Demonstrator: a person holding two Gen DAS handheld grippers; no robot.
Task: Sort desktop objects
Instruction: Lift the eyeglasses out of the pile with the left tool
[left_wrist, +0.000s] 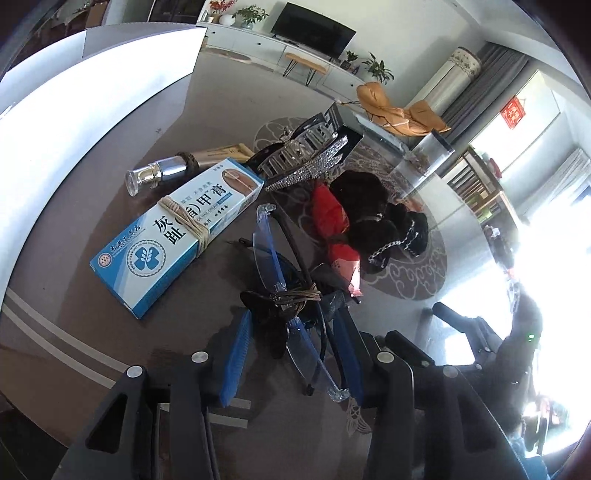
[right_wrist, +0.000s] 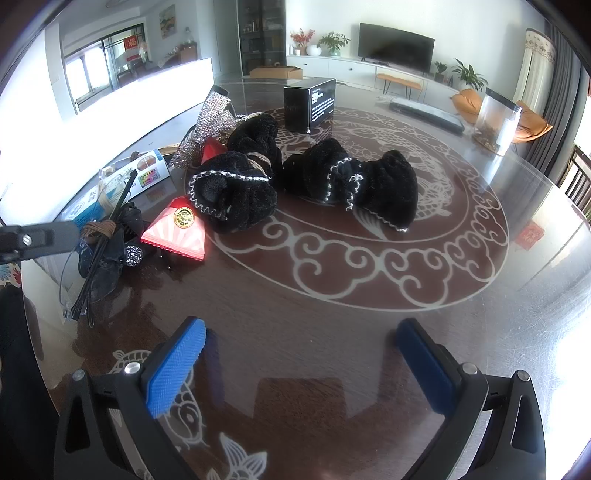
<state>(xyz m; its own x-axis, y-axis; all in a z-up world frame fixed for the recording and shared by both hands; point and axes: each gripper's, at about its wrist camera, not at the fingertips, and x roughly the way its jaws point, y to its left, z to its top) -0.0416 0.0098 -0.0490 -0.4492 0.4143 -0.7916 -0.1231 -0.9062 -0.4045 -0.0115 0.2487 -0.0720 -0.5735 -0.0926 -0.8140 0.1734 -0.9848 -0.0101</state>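
The left gripper (left_wrist: 295, 354) hung over a pair of glasses (left_wrist: 273, 258) bundled with a black bow (left_wrist: 269, 314) by a loop of twine (left_wrist: 301, 295); its blue fingers (left_wrist: 236, 354) stood apart on either side of the bundle, and whether the pads touched it could not be told. The right gripper (right_wrist: 299, 369) hovered with its fingers (right_wrist: 177, 365) wide apart and nothing between them, over bare worktop (right_wrist: 332, 288) on the near side of the glasses.

Clutter crowded the glasses. Just beyond them lay a blue-and-white ointment box (left_wrist: 177, 236) tied with twine, and past it a small silver bottle (left_wrist: 159, 173). A red packet (left_wrist: 332, 221) lay just beside the glasses, touching black velvet pouches (left_wrist: 373, 218) trimmed in silver — two separate heaps in the right wrist view. A rhinestone band (left_wrist: 310, 162) rose behind the ointment box.

The worktop was round and glossy, with a white scroll pattern; the stretch to the right of the pouches was open. A white wall (left_wrist: 92, 96) ran behind the ointment box.

Only the right wrist view showed the black carton (right_wrist: 308, 107) and the clear container (right_wrist: 496, 122) far beyond the pouches — and the left gripper's dark arm reaching in from the left edge.
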